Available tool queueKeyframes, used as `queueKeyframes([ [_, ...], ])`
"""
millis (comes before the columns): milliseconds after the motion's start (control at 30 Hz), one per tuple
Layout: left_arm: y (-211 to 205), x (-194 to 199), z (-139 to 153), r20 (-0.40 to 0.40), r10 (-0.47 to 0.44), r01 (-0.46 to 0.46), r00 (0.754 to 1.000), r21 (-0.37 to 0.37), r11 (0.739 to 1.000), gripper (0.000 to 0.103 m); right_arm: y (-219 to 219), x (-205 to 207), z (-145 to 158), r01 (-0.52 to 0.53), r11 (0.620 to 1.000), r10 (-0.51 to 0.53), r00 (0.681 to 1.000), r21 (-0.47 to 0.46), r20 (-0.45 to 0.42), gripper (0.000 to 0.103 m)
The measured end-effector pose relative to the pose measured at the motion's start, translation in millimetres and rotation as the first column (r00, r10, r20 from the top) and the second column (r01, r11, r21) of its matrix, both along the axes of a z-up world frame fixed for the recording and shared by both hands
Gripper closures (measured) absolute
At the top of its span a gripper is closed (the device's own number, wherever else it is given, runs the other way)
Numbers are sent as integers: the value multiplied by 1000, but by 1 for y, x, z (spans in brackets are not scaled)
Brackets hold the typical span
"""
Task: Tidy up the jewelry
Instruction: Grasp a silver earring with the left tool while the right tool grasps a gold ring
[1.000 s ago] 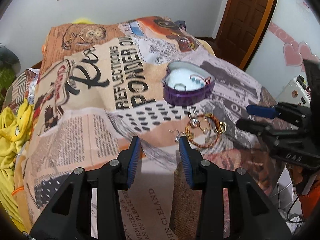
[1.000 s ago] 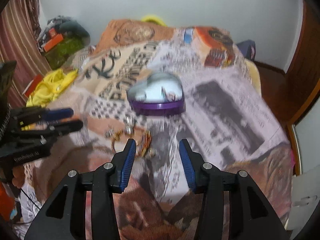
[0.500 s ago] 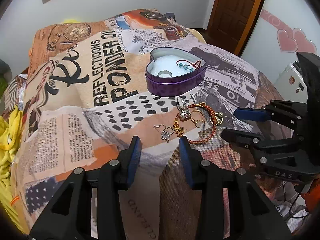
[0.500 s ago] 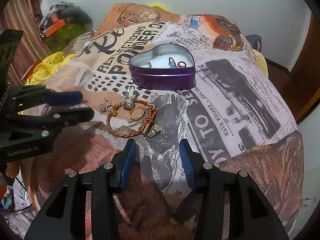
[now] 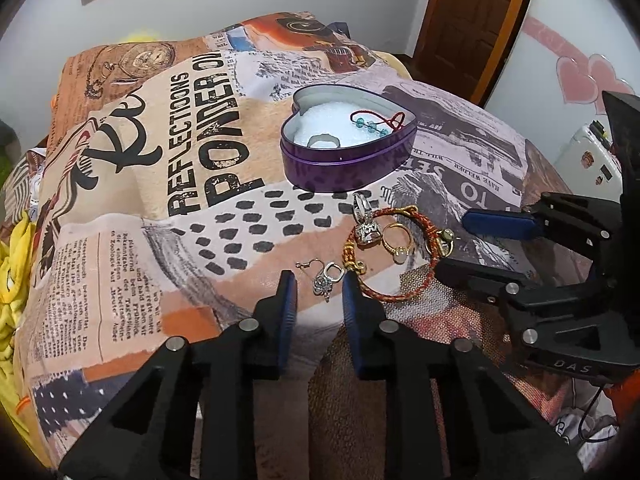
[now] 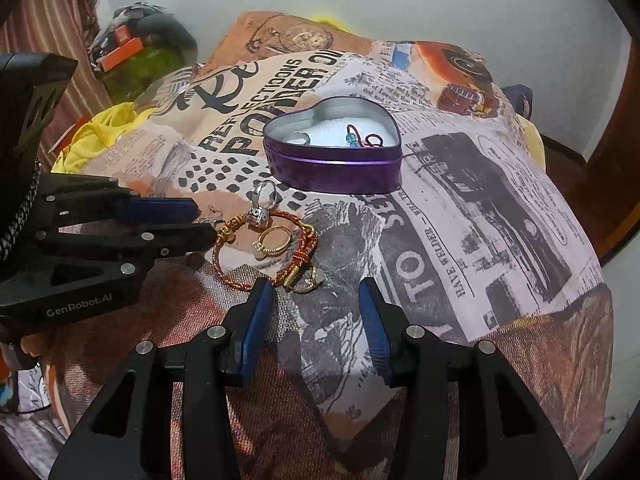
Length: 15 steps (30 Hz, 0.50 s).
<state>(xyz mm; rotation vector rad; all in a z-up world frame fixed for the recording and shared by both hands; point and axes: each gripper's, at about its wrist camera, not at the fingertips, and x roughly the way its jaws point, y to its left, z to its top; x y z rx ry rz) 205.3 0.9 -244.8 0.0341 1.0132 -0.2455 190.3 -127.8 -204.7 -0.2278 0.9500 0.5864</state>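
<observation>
A purple heart tin [image 5: 344, 168] [image 6: 336, 172] stands open on the printed blanket, with a red bead string and a ring on its white foam. In front of it lie a red-gold braided bracelet [image 5: 384, 294] [image 6: 224, 268], a gold ring [image 5: 396, 240] [image 6: 276, 240], a silver ring [image 5: 366, 228] [image 6: 262, 204] and a small silver earring [image 5: 326, 280]. My left gripper [image 5: 318, 288] [image 6: 204, 222] has its jaws closing, with the earring between the tips and the pads not touching it. My right gripper [image 6: 314, 292] [image 5: 460, 240] stands open just short of the bracelet's clasp ring [image 6: 310, 280].
The blanket [image 5: 160, 200] drops away at the near edge under both grippers. Yellow cloth [image 5: 12, 272] [image 6: 100, 132] lies at the left side. A wooden door [image 5: 472, 20] and a white appliance [image 5: 592, 152] stand at the right.
Both grippers have sunk toward the jewelry pile. The left jaws have narrowed around the silver earring. The right jaws keep the same gap.
</observation>
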Motion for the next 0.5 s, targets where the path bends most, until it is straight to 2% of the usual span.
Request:
queueKeyframes([
  [100,1,1,-1,-1,4,-4,1000,-12,1000,91,2,2,-1,-9,1000,9,1000,3,6,61],
  [233,4,2,-1,-4,10,-11,1000,-41,999,95,8,0,-2,-31,999,31,999,-19,34,62],
  [333,5,1,0,-5,13,-13,1000,-45,999,95,10,-3,-3,-47,999,47,998,-18,37,71],
  [400,5,0,1,-2,15,-15,1000,-41,999,95,11,-2,-2,-43,999,44,998,-24,35,85],
  [500,4,-4,3,1,18,-18,1000,-44,999,95,10,0,-1,-30,999,30,999,-17,23,85],
])
